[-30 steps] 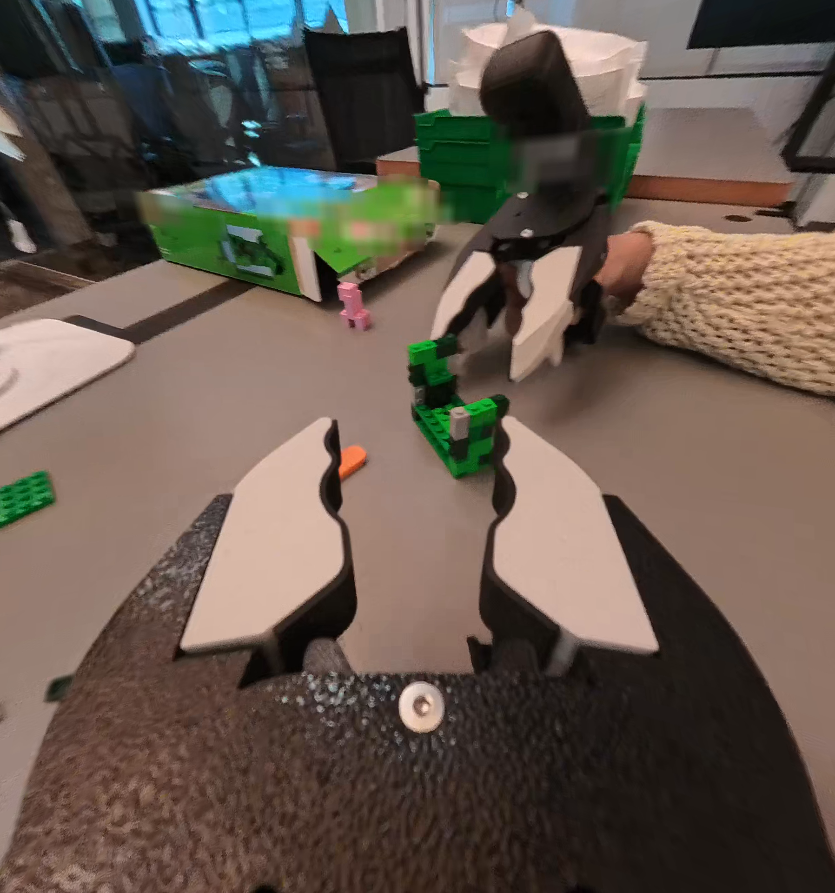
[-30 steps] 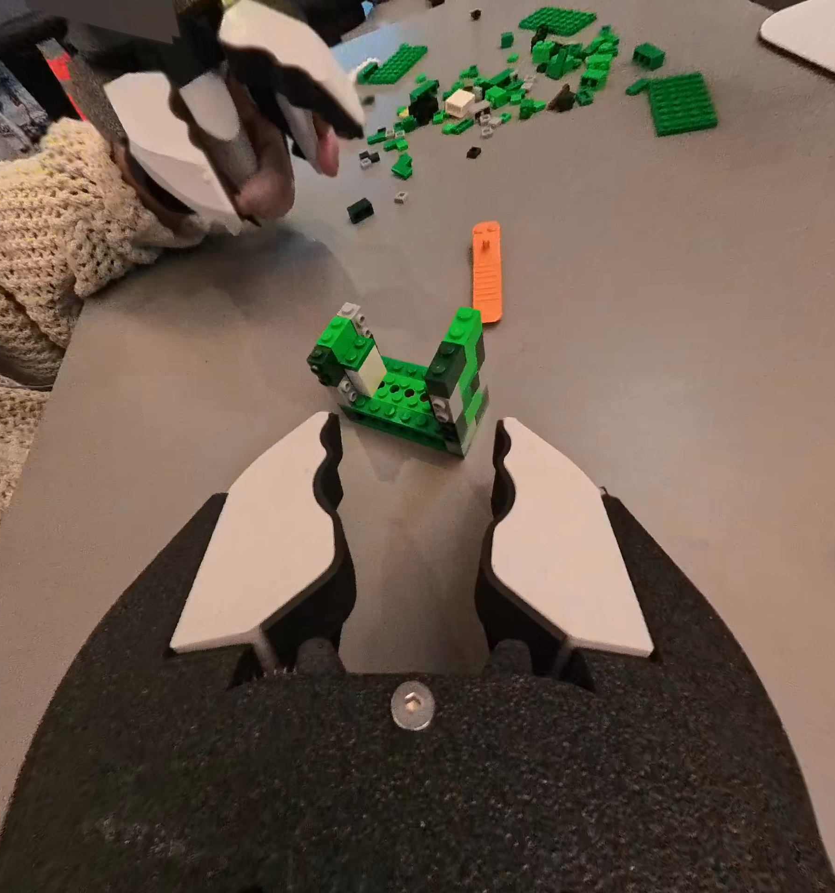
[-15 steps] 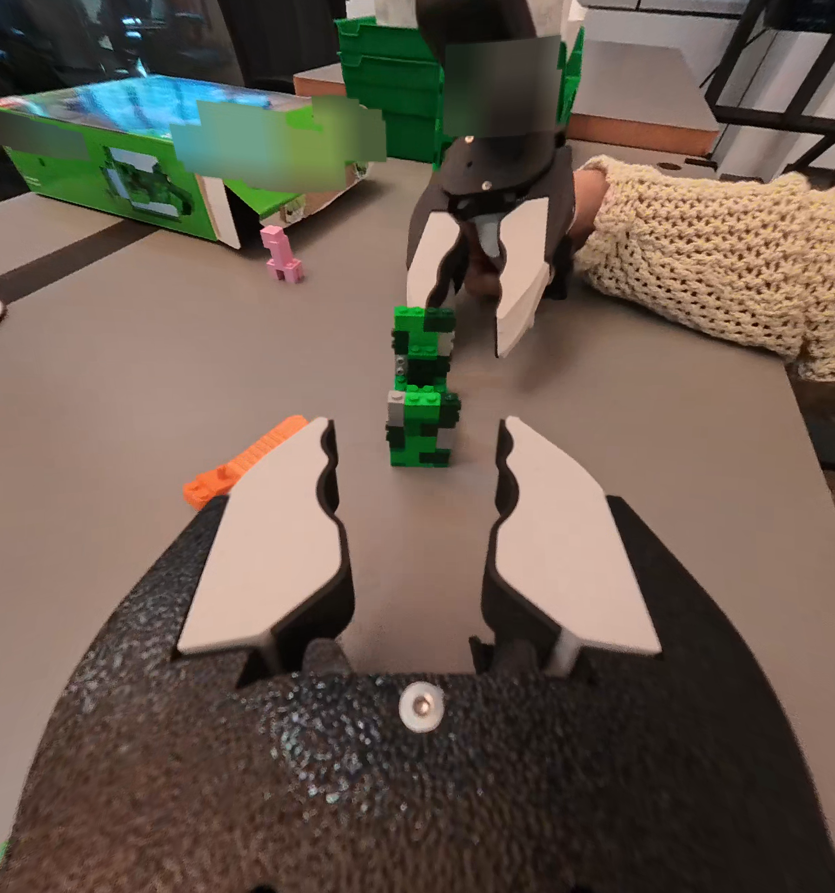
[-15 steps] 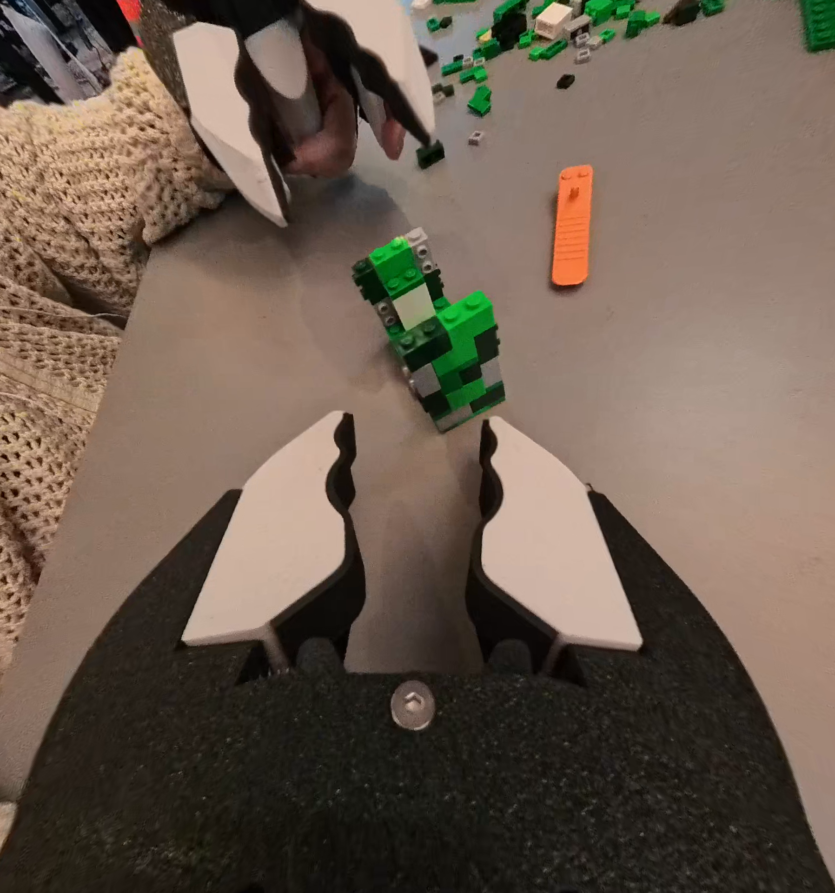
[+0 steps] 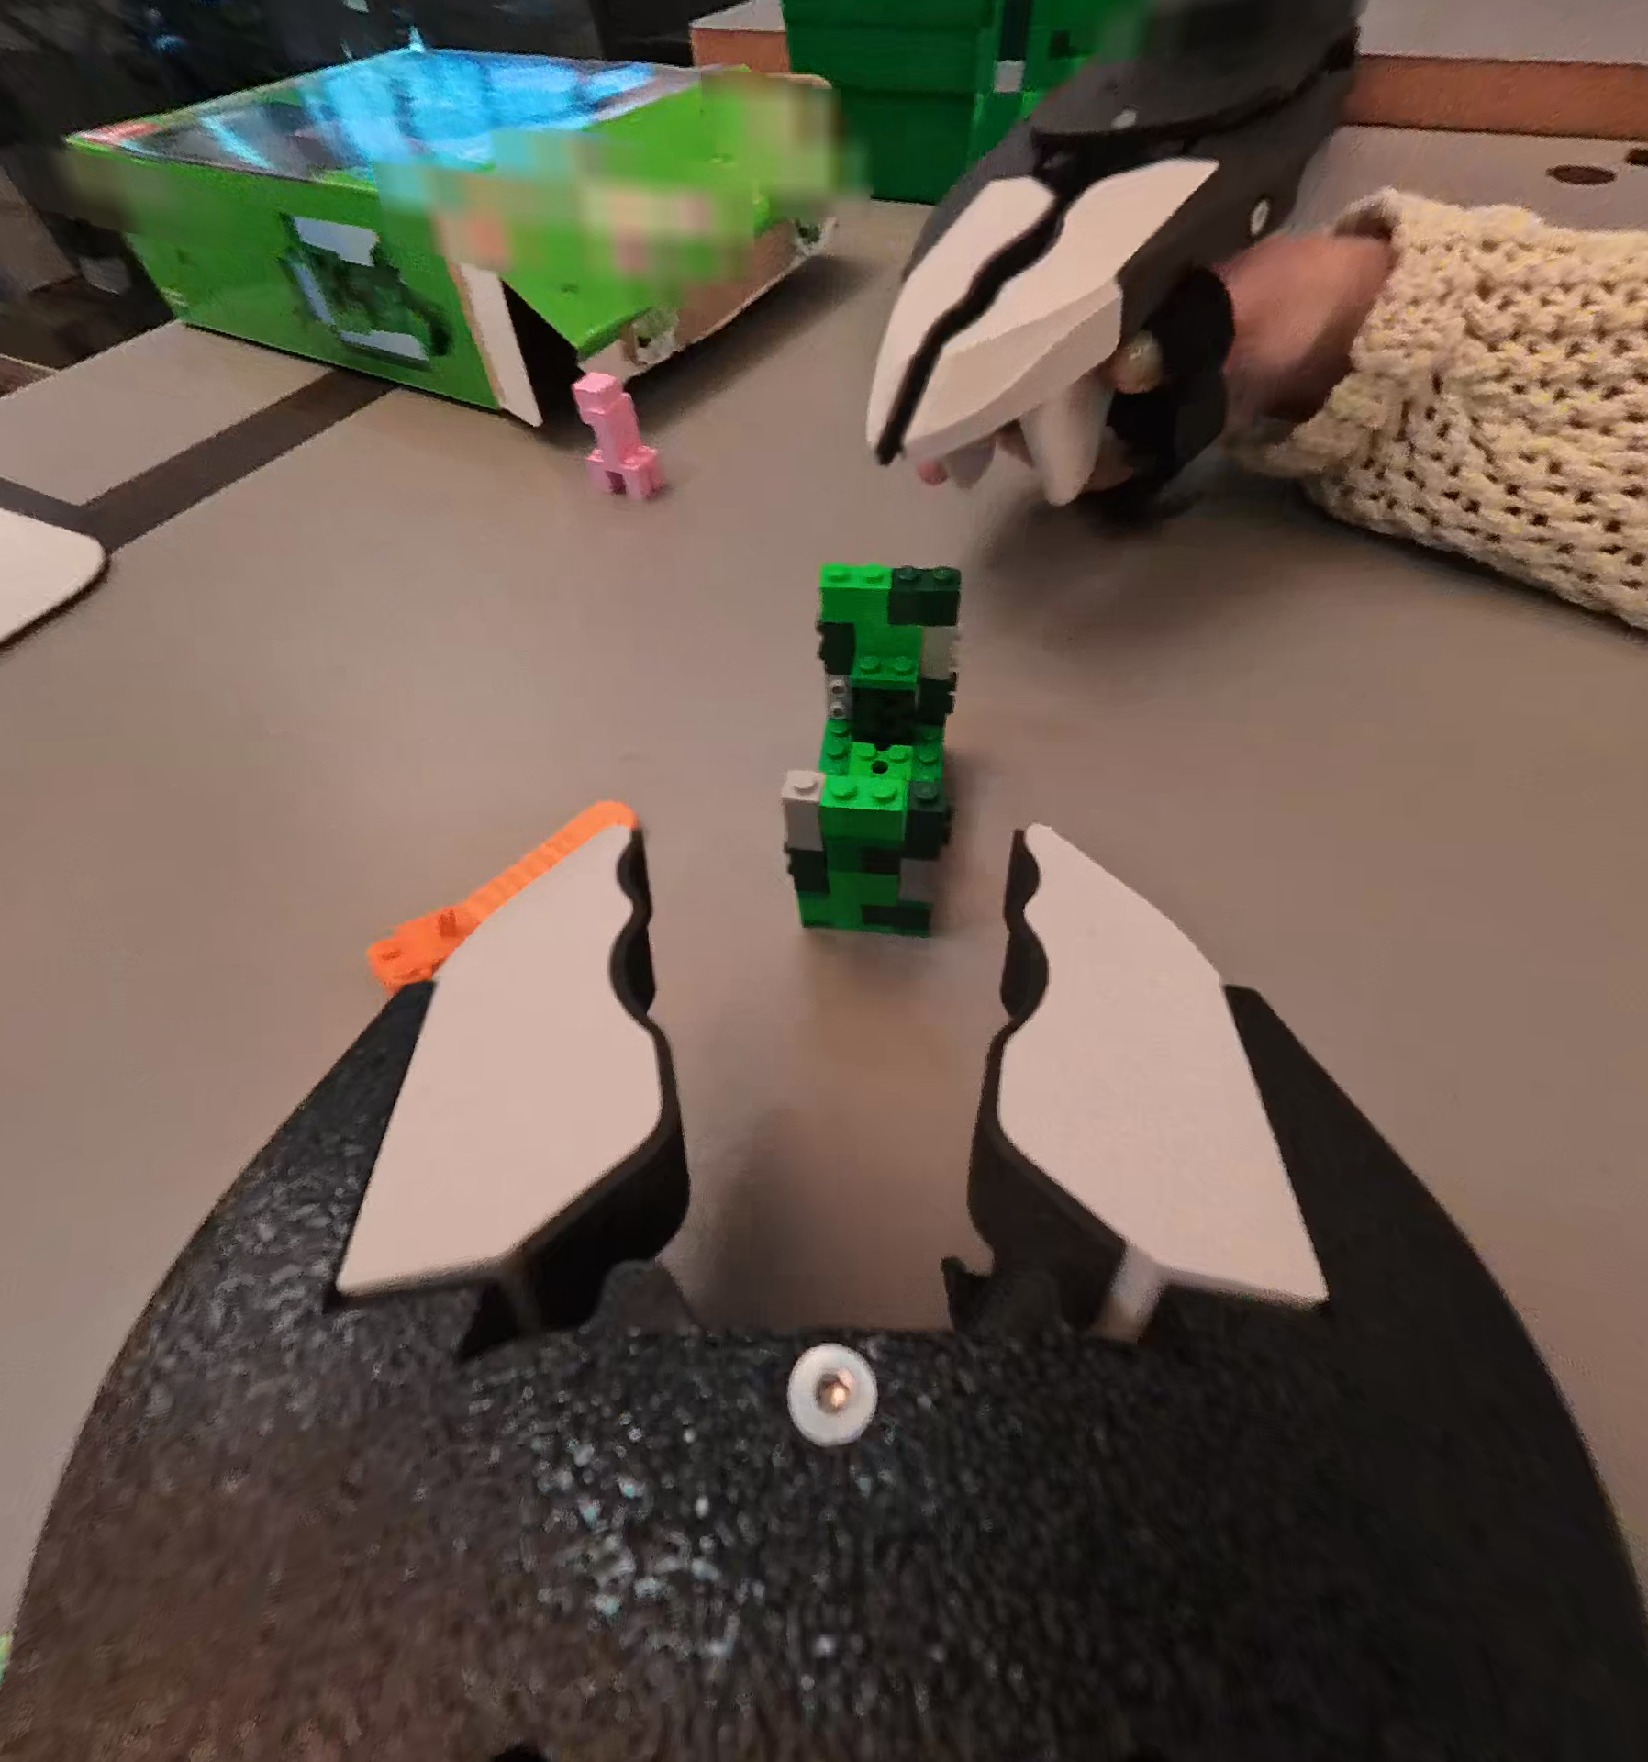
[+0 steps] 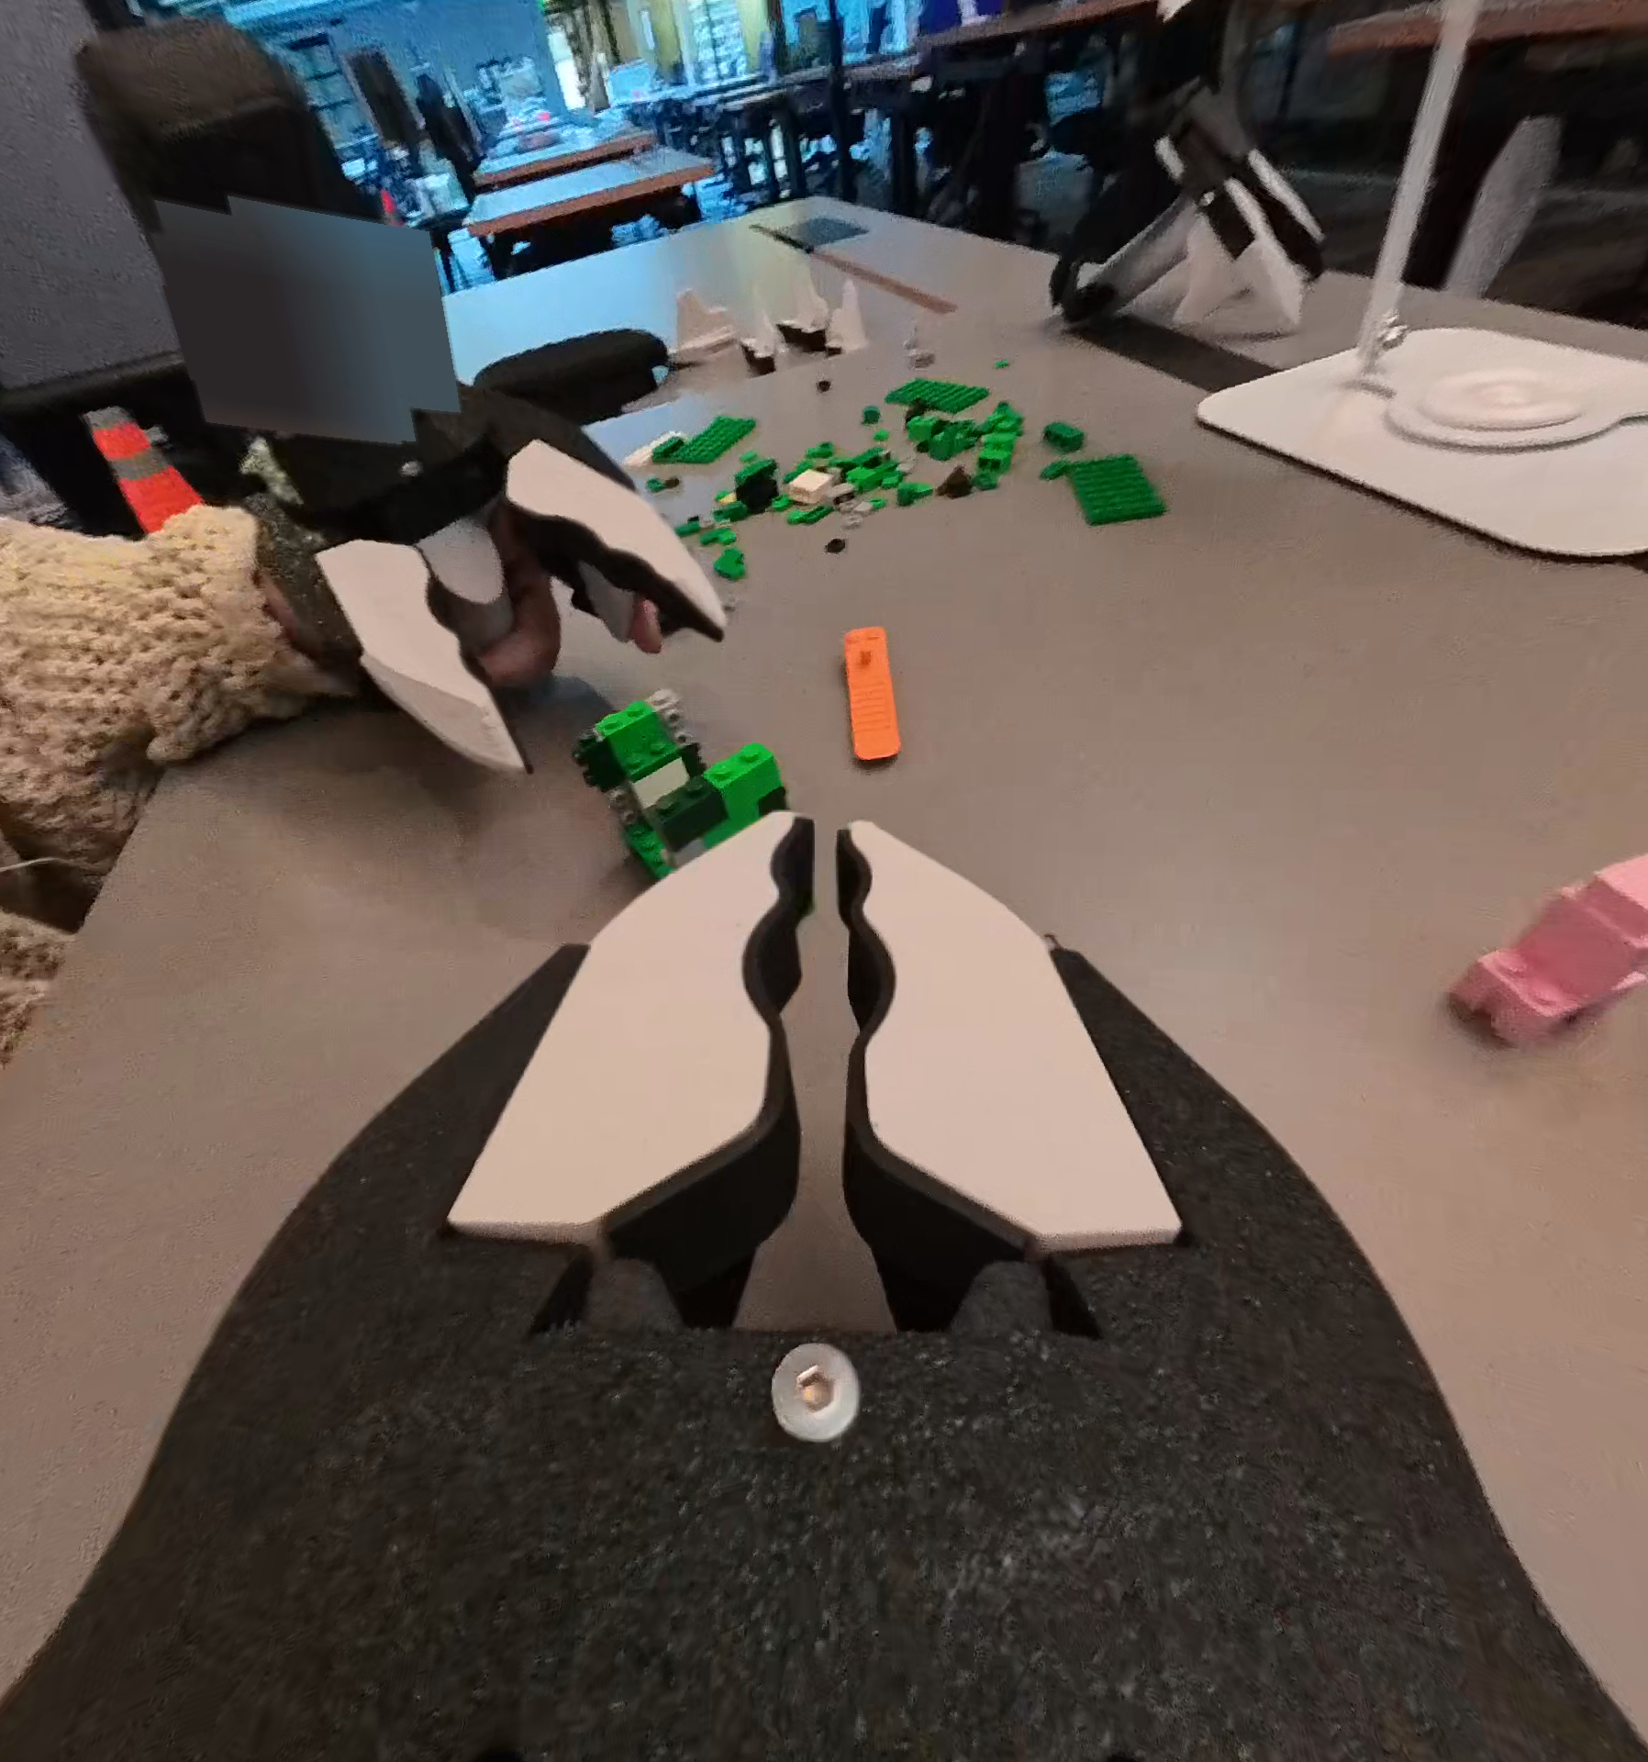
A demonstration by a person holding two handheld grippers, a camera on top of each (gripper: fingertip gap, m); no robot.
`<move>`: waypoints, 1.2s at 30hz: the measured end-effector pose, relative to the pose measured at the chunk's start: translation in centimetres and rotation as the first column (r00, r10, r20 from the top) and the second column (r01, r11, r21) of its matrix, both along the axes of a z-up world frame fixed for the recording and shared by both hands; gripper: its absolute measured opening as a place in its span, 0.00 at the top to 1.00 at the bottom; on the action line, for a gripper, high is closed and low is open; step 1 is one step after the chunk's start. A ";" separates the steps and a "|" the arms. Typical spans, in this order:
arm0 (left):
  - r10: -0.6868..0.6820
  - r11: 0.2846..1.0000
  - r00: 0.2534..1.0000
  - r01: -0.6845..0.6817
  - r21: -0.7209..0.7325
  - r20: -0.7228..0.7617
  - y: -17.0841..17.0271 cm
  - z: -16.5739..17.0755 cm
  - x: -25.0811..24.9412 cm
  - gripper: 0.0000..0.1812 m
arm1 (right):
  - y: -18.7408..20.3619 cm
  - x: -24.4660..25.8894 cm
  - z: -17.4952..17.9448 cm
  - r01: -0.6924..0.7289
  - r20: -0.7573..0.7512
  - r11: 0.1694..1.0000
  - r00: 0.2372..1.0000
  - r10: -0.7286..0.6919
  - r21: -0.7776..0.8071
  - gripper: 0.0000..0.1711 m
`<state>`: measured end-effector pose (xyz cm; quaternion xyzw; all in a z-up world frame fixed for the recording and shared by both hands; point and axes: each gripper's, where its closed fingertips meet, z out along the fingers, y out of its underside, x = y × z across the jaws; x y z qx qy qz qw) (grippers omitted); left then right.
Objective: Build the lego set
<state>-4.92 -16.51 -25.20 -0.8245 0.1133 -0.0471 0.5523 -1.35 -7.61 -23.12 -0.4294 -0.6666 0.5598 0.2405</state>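
A half-built green-and-grey brick figure is standing on the grey bench, straight ahead of the spread left tongs and lining up with their gap. The right tongs, pressed nearly together and holding nothing, are hovering just beside its far side, so the left looks better placed to grasp

Orange tool partly behind left gripper's fingers, pink figure motion-blurred
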 end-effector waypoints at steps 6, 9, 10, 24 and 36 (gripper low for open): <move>0.034 0.999 0.998 -0.036 0.031 0.055 -0.2 0.6 -0.9 0.62 | 2.5 -1.2 1.7 0.223 -0.196 0.973 0.959 -0.207 0.065 1.00; 0.048 0.998 0.997 -0.051 0.048 0.056 -0.2 0.8 -1.1 0.62 | 3.5 -1.2 2.7 0.312 -0.300 0.947 0.913 -0.276 0.075 1.00; 0.046 0.998 0.998 -0.049 0.050 0.051 -0.2 0.8 -1.0 0.62 | 3.6 -1.1 3.0 0.327 -0.328 0.942 0.901 -0.285 0.079 1.00; 0.050 0.990 0.994 -0.036 0.138 -0.099 -0.4 1.4 -0.6 0.64 | 3.8 -0.6 4.2 0.452 -0.501 0.882 0.799 -0.334 0.133 1.00; 0.243 0.939 0.954 -0.185 0.292 -0.178 -0.8 3.1 -3.3 0.67 | 3.7 -0.8 4.0 0.476 -0.509 0.863 0.792 -0.337 0.169 1.00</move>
